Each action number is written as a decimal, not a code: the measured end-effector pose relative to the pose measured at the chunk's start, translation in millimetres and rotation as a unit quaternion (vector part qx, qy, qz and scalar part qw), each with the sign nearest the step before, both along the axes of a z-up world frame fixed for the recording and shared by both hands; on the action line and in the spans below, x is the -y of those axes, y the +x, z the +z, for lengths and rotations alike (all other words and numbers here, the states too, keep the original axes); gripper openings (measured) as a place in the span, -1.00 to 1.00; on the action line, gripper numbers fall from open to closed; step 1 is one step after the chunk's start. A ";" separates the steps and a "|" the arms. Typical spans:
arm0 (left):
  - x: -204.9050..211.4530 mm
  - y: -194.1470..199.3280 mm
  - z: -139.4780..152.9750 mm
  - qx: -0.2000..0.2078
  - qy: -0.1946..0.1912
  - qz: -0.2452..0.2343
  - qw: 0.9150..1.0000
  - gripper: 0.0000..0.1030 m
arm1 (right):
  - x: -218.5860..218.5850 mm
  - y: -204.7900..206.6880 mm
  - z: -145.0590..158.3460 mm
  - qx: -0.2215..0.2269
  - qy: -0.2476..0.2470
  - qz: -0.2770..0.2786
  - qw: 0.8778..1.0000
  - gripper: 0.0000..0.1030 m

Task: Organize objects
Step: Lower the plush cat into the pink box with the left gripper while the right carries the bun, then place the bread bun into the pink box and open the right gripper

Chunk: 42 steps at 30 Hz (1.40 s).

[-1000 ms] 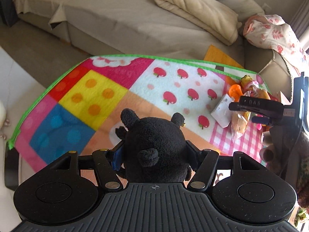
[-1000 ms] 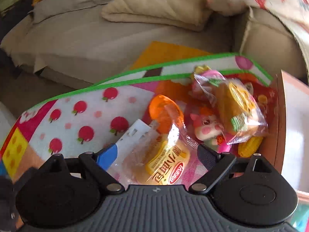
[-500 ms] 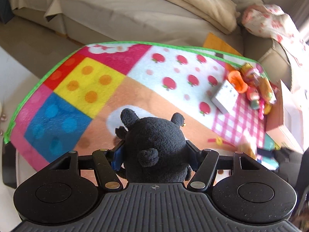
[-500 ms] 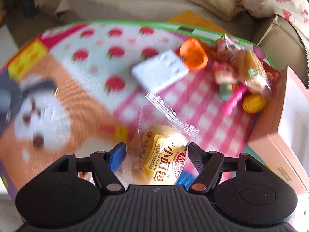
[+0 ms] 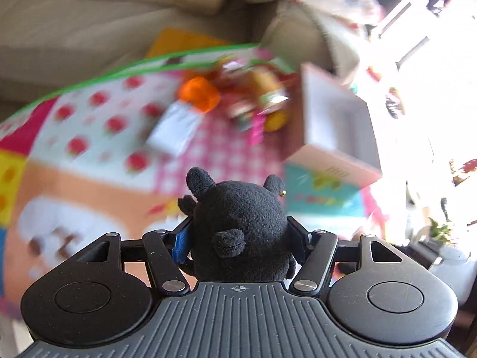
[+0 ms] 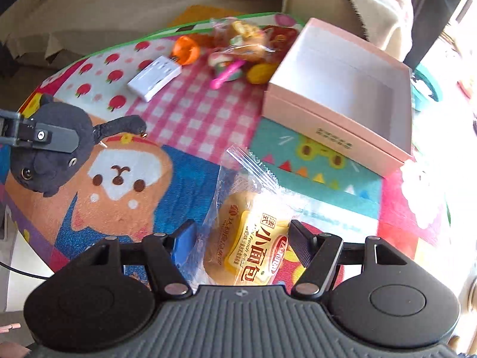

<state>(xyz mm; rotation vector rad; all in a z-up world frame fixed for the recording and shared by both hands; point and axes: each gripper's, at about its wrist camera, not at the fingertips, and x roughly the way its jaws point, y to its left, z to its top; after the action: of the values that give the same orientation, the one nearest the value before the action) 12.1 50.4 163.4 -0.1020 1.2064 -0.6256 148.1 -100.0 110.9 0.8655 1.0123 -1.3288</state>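
Observation:
My left gripper (image 5: 238,238) is shut on a black plush toy (image 5: 238,217) and holds it above the colourful play mat (image 5: 89,179). The same toy (image 6: 56,146) and the left gripper (image 6: 38,137) show at the left of the right wrist view. My right gripper (image 6: 241,238) is shut on a packaged bread roll (image 6: 247,247) in clear wrap, held above the mat (image 6: 184,125). An open pink box (image 6: 342,95) with a white, empty inside stands on the mat ahead to the right; it also shows blurred in the left wrist view (image 5: 334,125).
A white power strip (image 6: 155,77), an orange cup (image 6: 186,49) and a pile of wrapped snacks and small toys (image 6: 241,50) lie at the mat's far side. A beige sofa (image 6: 149,3) with a folded blanket stands behind. Bright window light is at the right.
Both grippers have swung right toward the pink box, each with its object still held. The left view is blurred by motion. The right gripper has pulled back and higher.

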 end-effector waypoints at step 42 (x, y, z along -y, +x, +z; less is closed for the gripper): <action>50.2 33.3 -78.3 0.021 0.054 0.104 0.993 0.38 | 133.3 -114.4 28.6 -0.031 -0.112 0.052 0.992 0.73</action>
<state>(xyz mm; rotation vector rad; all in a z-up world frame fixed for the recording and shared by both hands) 45.4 0.2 85.1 -0.1205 1.1681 -0.3770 33.7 -233.3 139.4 0.5988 0.9231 -1.3576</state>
